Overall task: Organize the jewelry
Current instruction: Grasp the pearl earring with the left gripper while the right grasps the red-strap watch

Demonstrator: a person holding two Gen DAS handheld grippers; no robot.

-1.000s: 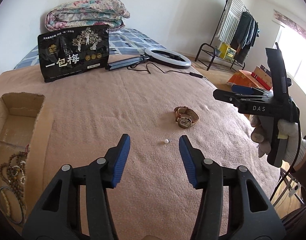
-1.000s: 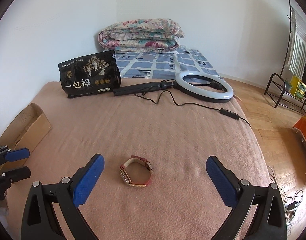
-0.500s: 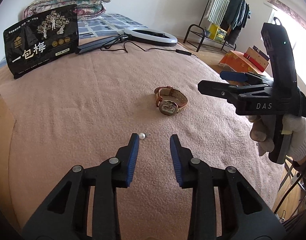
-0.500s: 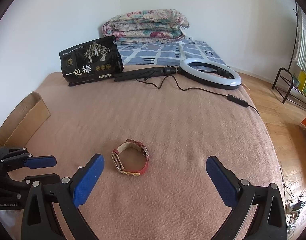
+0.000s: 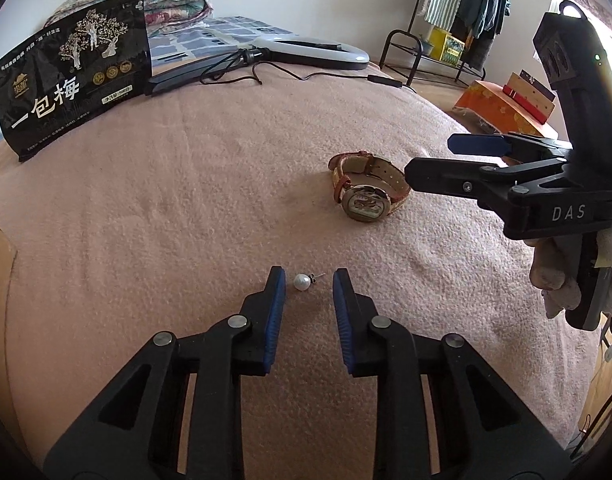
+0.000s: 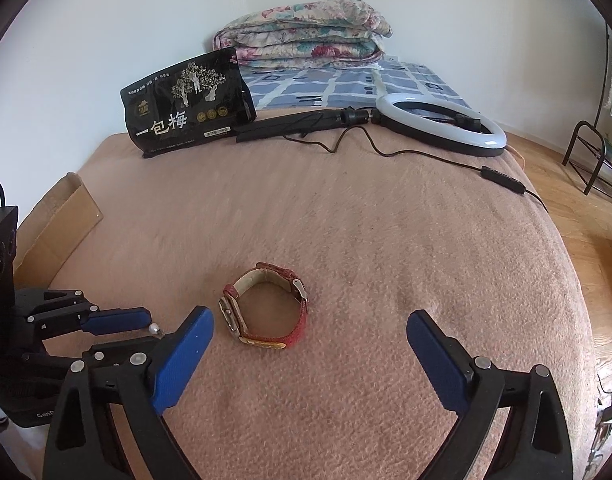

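Observation:
A small pearl stud earring [image 5: 301,282] lies on the pink blanket [image 5: 186,200], right between the tips of my left gripper [image 5: 308,280]. The jaws stand narrowly open around it and do not touch it. The earring also shows in the right wrist view [image 6: 155,327], beside the left gripper's blue pads [image 6: 118,320]. A wristwatch with a red-brown strap [image 5: 366,190] lies further right. My right gripper [image 6: 310,324] is wide open and empty, low over the blanket, with the watch [image 6: 266,306] between and just beyond its fingers.
A cardboard box [image 6: 54,232] sits at the blanket's left edge. A black snack bag [image 5: 70,80], a ring light [image 5: 314,50] with its cable, and a folded quilt [image 6: 302,36] lie at the back. A clothes rack [image 5: 458,12] stands on the floor to the right.
My left gripper has moved forward to the earring and narrowed its jaws around it. My right gripper has come closer to the watch and stays wide open.

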